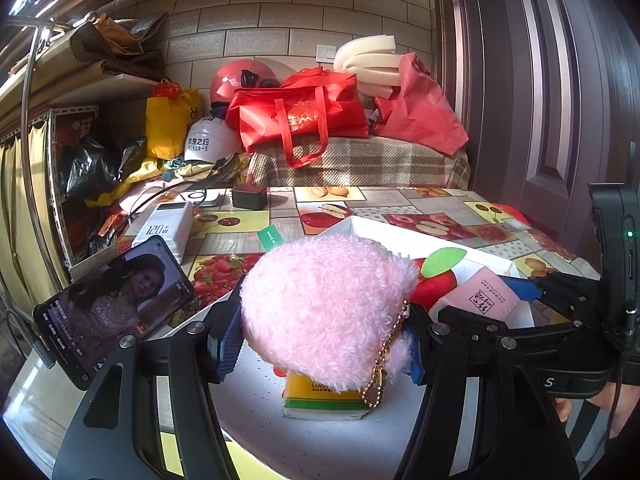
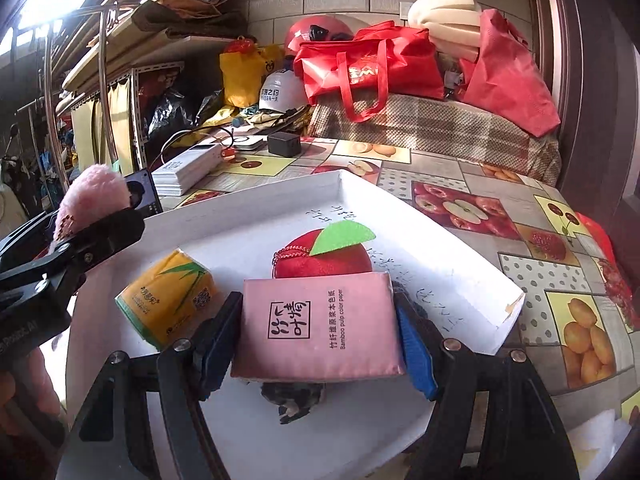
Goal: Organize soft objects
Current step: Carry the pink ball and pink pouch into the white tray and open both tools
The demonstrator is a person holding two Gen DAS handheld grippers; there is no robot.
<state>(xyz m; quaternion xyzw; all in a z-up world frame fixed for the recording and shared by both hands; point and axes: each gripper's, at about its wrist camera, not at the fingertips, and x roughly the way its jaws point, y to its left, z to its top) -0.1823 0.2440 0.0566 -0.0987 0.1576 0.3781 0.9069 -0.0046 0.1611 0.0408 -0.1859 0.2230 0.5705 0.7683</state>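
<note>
My left gripper [image 1: 320, 344] is shut on a fluffy pink plush [image 1: 324, 304] with a gold ball chain, held above the white tray [image 1: 256, 412]. My right gripper [image 2: 316, 344] is shut on a pink tissue pack [image 2: 320, 324] over the same tray [image 2: 440, 248]. In the tray lie a yellow tissue pack [image 2: 168, 300], also in the left wrist view [image 1: 320, 396], and a red plush apple [image 2: 324, 256] with a green leaf. A dark furry item [image 2: 294, 398] lies under the pink pack. The right gripper and pink pack [image 1: 484, 296] show in the left view; the left gripper and plush [image 2: 92, 196] show at left.
A phone [image 1: 112, 308] playing video leans at the tray's left, beside a white power bank [image 1: 168, 228] and a black charger [image 1: 250, 196]. Behind the fruit-print tablecloth [image 2: 560, 280] are red bags [image 1: 304, 116], helmets and shelving.
</note>
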